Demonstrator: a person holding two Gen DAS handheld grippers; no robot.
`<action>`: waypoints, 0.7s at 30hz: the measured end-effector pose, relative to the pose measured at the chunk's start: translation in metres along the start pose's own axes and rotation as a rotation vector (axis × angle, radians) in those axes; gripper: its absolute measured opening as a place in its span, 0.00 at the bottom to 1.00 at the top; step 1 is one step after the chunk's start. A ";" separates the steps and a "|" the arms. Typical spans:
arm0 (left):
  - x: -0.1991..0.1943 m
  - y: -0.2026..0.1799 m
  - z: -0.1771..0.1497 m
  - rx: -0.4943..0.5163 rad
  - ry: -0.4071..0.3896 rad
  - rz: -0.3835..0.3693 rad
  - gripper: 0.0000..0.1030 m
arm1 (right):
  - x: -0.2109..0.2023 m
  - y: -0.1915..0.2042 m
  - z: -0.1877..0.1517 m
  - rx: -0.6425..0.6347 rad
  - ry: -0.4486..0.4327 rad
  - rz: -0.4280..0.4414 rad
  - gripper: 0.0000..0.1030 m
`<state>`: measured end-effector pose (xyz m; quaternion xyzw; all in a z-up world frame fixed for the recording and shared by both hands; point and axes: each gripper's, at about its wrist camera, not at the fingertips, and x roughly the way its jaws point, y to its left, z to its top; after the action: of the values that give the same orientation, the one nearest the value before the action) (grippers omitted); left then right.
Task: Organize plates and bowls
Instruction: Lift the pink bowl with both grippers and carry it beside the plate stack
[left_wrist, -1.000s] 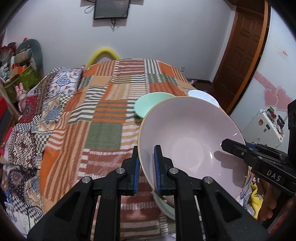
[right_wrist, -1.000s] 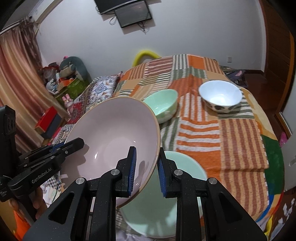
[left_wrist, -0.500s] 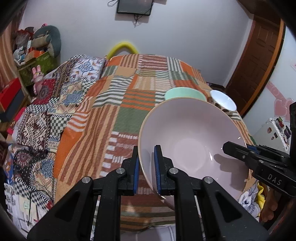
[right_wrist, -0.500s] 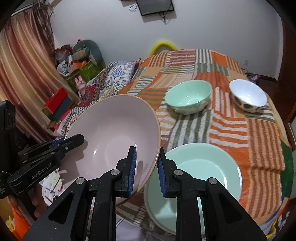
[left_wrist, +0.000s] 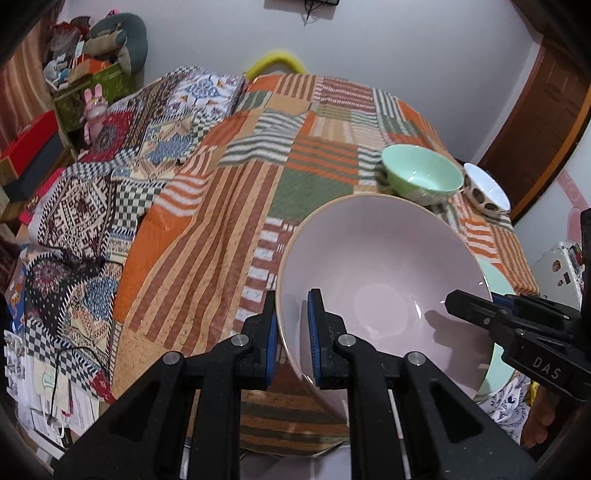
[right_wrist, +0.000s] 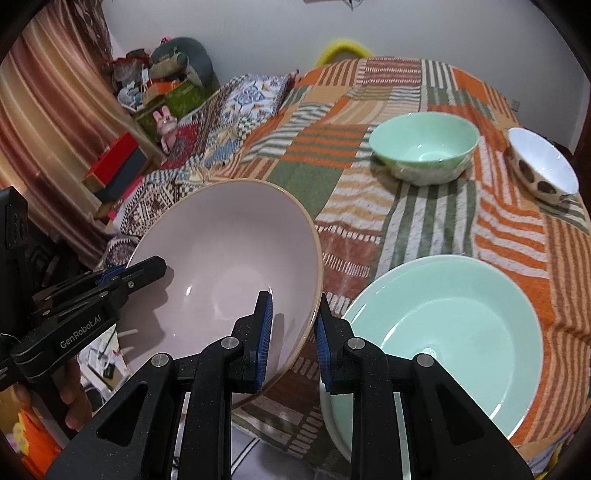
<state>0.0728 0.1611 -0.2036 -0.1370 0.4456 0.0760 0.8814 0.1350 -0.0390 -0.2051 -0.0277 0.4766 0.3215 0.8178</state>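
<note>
A large pale pink bowl (left_wrist: 384, 280) is held tilted in the air by both grippers over the front of the table. My left gripper (left_wrist: 292, 332) is shut on its left rim. My right gripper (right_wrist: 293, 338) is shut on its right rim, and the pink bowl (right_wrist: 225, 266) fills the left of that view. A mint green plate (right_wrist: 454, 325) lies on the patchwork cloth (right_wrist: 354, 184) just right of the bowl. A mint green bowl (right_wrist: 424, 147) and a white bowl with dark spots (right_wrist: 541, 168) stand farther back.
A bed with patterned blankets (left_wrist: 110, 177) lies left of the table. Boxes and soft toys (left_wrist: 85, 81) are piled by the far left wall. A wooden door (left_wrist: 535, 122) is at the right. The table's front edge is just below the grippers.
Both grippers have carried the pink bowl to the left and back toward me, off the green plate, which now lies uncovered to its right. The grips have not changed.
</note>
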 end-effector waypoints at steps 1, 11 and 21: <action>0.004 0.002 -0.001 -0.006 0.008 0.001 0.13 | 0.004 0.000 0.000 -0.001 0.009 0.000 0.20; 0.035 0.017 -0.012 -0.040 0.083 0.003 0.13 | 0.036 -0.002 -0.003 0.002 0.090 -0.009 0.20; 0.050 0.018 -0.018 -0.020 0.113 0.022 0.13 | 0.047 -0.001 -0.006 -0.014 0.119 -0.014 0.20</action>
<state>0.0843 0.1739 -0.2571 -0.1448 0.4953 0.0821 0.8526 0.1476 -0.0185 -0.2463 -0.0557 0.5220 0.3167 0.7900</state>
